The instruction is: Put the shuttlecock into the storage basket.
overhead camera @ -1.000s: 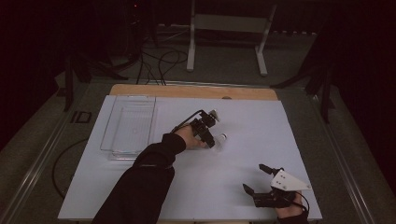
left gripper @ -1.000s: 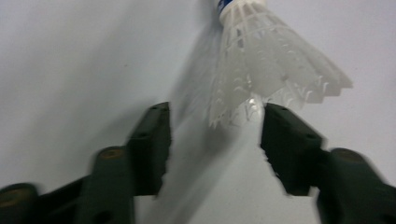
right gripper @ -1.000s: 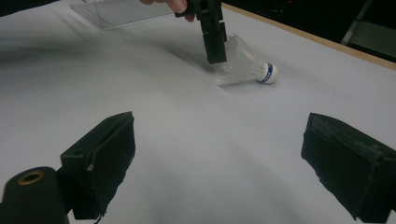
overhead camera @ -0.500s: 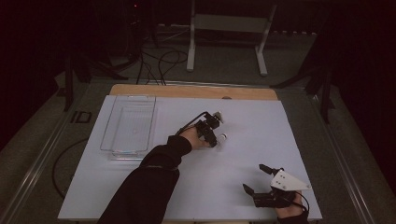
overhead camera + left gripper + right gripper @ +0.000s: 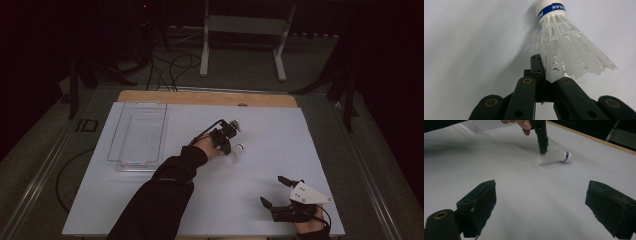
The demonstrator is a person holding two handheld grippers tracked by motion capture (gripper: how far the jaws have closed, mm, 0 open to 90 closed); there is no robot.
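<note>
At the table's near edge the right gripper [image 5: 277,196] rests low, its jaws spread wide with nothing between them. Farther out, the left arm stretches forward across the white table [image 5: 165,220], hand tipped down, and the left gripper [image 5: 231,143] has just been closing; its jaws now pinch the skirt edge of the shuttlecock [image 5: 564,47], which lies mid-table. A clear tray [image 5: 138,134] sits beyond, to the left.

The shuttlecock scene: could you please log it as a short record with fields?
surface: white table cover
shuttlecock: white, blue band at the cork, lying on its side
left gripper: jaws just closed, pinching the skirt's rim
right gripper: open, holding nothing, near the table's front edge
clear tray: far left, nothing seen inside
</note>
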